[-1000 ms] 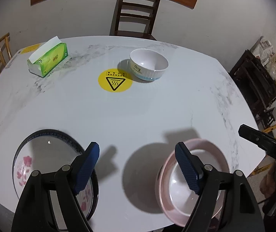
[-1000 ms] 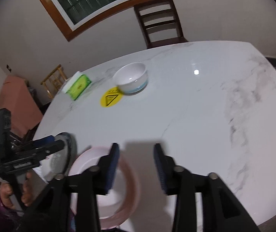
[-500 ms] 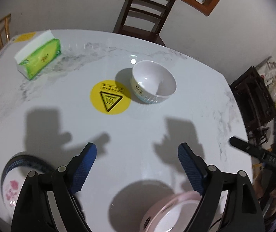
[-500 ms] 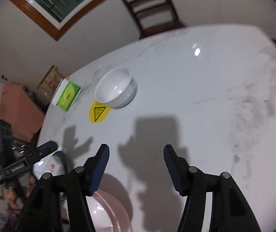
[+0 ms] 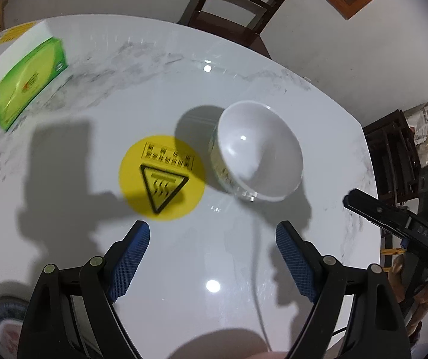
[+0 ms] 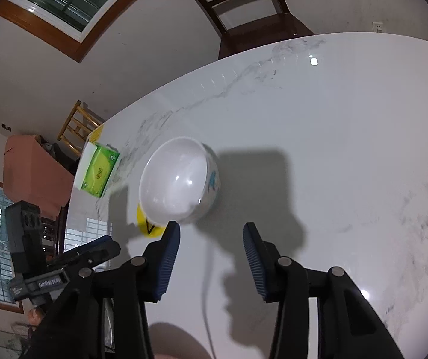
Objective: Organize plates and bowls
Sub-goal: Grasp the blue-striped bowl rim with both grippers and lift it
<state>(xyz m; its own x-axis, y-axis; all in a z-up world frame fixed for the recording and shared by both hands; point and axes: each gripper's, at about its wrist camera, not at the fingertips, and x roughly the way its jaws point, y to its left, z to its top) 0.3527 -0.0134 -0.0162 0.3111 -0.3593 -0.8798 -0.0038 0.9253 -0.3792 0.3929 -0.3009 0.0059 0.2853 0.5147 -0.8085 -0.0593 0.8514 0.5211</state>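
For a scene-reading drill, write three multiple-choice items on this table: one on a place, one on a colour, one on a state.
1. Where does the white bowl stand in the left wrist view?
A. right of the yellow sticker
B. on the tissue box
C. on the chair

2. What colour is the tissue box's printed face?
A. red
B. green
C. blue

3. How is the right gripper?
A. shut on the bowl
B. shut on the box
C. open, nothing between its pads

Answers: 1 A, the bowl sits just beside the sticker on the table. 2 B, its wrapper is bright green. 3 C, bare tabletop shows between the blue pads.
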